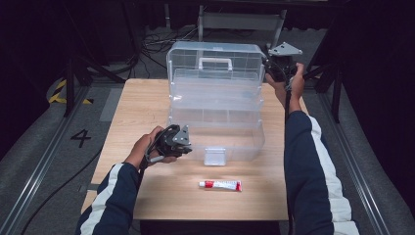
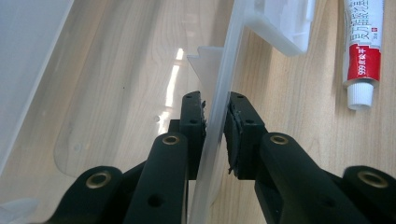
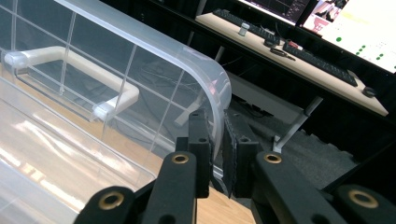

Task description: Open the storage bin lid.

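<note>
A clear plastic box point(image 1: 215, 128) stands open on the wooden table point(image 1: 142, 105), its lid point(image 1: 215, 58) raised upright at the back with a white handle point(image 1: 215, 62). My left gripper point(image 1: 188, 143) is shut on the box's front wall at its left end; in the left gripper view the jaws point(image 2: 215, 116) pinch the thin clear wall point(image 2: 226, 65). My right gripper point(image 1: 270, 68) is shut on the lid's upper right edge; the right gripper view shows the lid's curved rim point(image 3: 205, 70) between the jaws point(image 3: 215, 140). A red and white tube point(image 1: 220, 184) lies in front of the box.
A white latch point(image 1: 215, 155) hangs at the box's front wall, just behind the tube point(image 2: 363, 51). The table's front edge runs close behind the tube. A desk with keyboards point(image 3: 299, 51) stands beyond the table. Dark floor with a painted 4 point(image 1: 80, 138) lies to the left.
</note>
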The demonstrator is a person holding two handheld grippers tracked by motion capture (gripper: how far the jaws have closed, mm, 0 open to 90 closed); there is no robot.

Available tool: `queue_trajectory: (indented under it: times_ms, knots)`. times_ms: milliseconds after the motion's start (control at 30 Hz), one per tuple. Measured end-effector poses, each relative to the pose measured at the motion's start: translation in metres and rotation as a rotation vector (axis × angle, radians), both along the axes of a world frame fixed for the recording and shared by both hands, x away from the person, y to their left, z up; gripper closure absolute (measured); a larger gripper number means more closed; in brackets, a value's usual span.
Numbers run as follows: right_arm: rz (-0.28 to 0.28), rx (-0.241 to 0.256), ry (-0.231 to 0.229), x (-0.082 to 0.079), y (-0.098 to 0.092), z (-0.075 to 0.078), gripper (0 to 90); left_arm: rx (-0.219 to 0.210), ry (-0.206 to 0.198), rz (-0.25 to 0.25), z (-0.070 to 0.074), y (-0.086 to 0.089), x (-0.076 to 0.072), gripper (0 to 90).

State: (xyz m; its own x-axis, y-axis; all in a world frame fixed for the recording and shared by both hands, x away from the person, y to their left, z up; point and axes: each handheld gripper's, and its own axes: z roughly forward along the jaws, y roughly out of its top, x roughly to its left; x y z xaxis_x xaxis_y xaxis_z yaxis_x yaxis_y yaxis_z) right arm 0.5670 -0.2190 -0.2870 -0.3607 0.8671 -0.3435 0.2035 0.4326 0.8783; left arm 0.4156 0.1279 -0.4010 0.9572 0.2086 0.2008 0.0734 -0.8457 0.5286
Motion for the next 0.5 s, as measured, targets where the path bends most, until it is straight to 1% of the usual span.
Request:
queue_trajectory:
  times_ms: [67, 167, 200, 300, 367, 500]
  knots:
    - [0.000, -0.006, -0.002, 0.001, 0.000, -0.001, 82.7, -0.004, 0.004, 0.002, 0.000, 0.000, 0.000, 78.6]
    - [0.022, -0.012, -0.008, 0.004, -0.002, -0.001, 82.6, -0.001, -0.002, 0.005, 0.000, -0.001, -0.001, 78.5]
    - [0.025, -0.005, -0.007, 0.005, -0.003, -0.001, 82.7, -0.001, 0.000, 0.006, 0.000, 0.000, -0.001, 78.5]
    - [0.023, 0.008, 0.006, 0.009, -0.003, -0.002, 82.8, -0.001, 0.001, 0.002, 0.000, 0.000, 0.000, 78.6]
    - [0.019, 0.000, 0.008, 0.012, -0.002, -0.002, 82.8, -0.001, 0.002, 0.002, 0.000, 0.000, 0.000, 78.6]
    - [0.018, 0.008, 0.029, 0.016, -0.002, -0.002, 82.9, 0.006, 0.000, -0.005, 0.000, 0.000, -0.001, 78.9]
